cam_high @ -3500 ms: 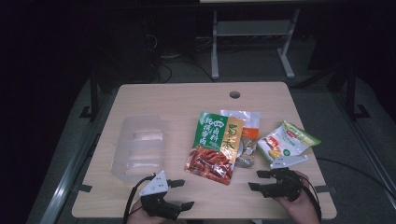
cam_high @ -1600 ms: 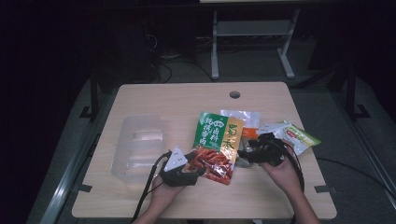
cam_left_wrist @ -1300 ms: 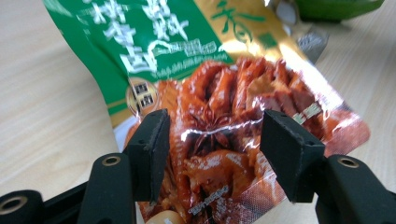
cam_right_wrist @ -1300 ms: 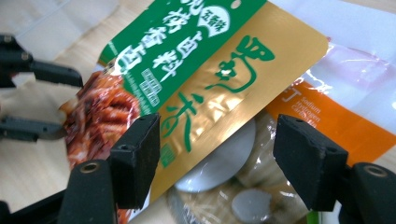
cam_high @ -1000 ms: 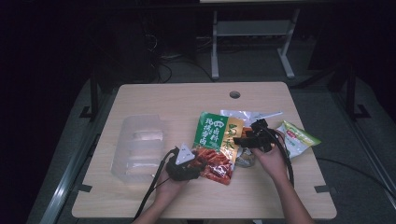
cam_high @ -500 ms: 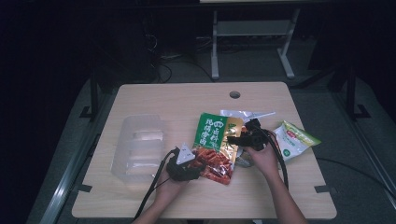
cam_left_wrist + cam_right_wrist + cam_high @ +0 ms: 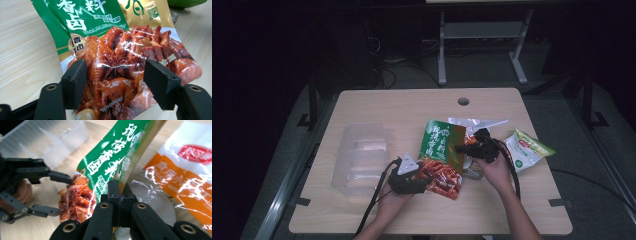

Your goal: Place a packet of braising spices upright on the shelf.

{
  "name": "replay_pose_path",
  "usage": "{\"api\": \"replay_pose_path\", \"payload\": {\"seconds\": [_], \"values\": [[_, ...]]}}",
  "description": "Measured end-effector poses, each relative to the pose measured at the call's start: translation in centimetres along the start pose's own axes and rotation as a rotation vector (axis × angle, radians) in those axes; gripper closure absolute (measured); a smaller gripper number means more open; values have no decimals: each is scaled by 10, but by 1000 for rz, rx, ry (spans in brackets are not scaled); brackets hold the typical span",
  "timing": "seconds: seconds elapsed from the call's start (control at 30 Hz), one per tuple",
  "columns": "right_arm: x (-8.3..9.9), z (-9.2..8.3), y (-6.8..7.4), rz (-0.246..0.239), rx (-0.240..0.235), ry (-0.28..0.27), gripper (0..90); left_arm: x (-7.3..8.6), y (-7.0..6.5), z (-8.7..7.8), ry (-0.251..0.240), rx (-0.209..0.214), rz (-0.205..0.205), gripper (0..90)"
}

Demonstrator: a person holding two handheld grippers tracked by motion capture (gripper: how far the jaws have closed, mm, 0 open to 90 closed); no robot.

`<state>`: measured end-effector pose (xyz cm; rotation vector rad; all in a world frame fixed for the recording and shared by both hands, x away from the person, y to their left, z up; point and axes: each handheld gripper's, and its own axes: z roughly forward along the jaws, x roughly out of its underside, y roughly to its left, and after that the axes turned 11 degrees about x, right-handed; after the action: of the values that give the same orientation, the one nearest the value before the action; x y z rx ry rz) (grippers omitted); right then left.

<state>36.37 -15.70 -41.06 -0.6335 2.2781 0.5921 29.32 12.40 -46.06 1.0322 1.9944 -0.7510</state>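
A green-and-red snack packet (image 7: 441, 150) lies mid-table, its right edge tilted up. My right gripper (image 7: 462, 148) has just been closing and is now shut on that edge; in the right gripper view its jaws (image 7: 119, 192) pinch the packet (image 7: 107, 167). My left gripper (image 7: 426, 181) sits at the packet's near, red end. Its jaws have just been opening, and in the left gripper view the pads (image 7: 75, 85) stand wide apart either side of the packet (image 7: 112, 50) without pressing on it. The right gripper view also shows the left gripper (image 7: 62, 195) open at the left.
A clear plastic divided tray (image 7: 362, 160) stands left of the packet. An orange-and-white packet (image 7: 180, 177) and a silver one (image 7: 477, 122) lie under and behind the green one. A green-and-white bag (image 7: 527, 150) lies at the right. A cable hole (image 7: 463, 101) is at the table's back.
My right gripper came in leftward from the right-hand bags to the green packet's right edge and shut on it, raising that edge. The left hand stayed at the packet's near end.
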Motion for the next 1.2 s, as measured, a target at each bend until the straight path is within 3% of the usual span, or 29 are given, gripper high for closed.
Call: {"api": "replay_pose_path", "payload": {"seconds": [0.2, 0.43, 0.5, 0.6, 0.73, 0.77, 0.8, 0.83, 0.87, 0.97, 1.1, 1.2], "values": [[-1, -23, 8, -65, -78, -68, 898, -3, -4, -13, -65, 40, -27, 290], [5, -50, 16, -165, -115, -98, 897, -3, -11, -28, -119, 87, -11, 284], [6, -53, 17, -174, -121, -100, 897, -3, -12, -30, -120, 93, -10, 284], [14, -64, 20, -225, -147, -105, 896, -4, -12, -30, -117, 93, 0, 283], [20, -71, 22, -249, -180, -124, 896, -6, -8, -24, -113, 118, -25, 293], [20, -71, 22, -249, -180, -124, 896, -6, -8, -24, -113, 118, -25, 315], [23, -72, 23, -253, -200, -130, 896, -8, -5, -20, -112, 166, -50, 373], [23, -72, 23, -253, -200, -130, 896, -8, -5, -20, -112, 166, -50, 454], [24, -72, 24, -255, -204, -125, 896, -9, -4, -18, -96, 201, -56, 537], [25, -70, 24, -254, -200, -119, 895, -10, -6, -18, -87, 210, -48, 661], [27, -67, 22, -233, -169, -124, 892, -10, -6, -22, -94, 251, -72, 823], [29, -65, 20, -195, -137, -116, 864, -10, -9, -25, -90, 242, -54, 854]]}}
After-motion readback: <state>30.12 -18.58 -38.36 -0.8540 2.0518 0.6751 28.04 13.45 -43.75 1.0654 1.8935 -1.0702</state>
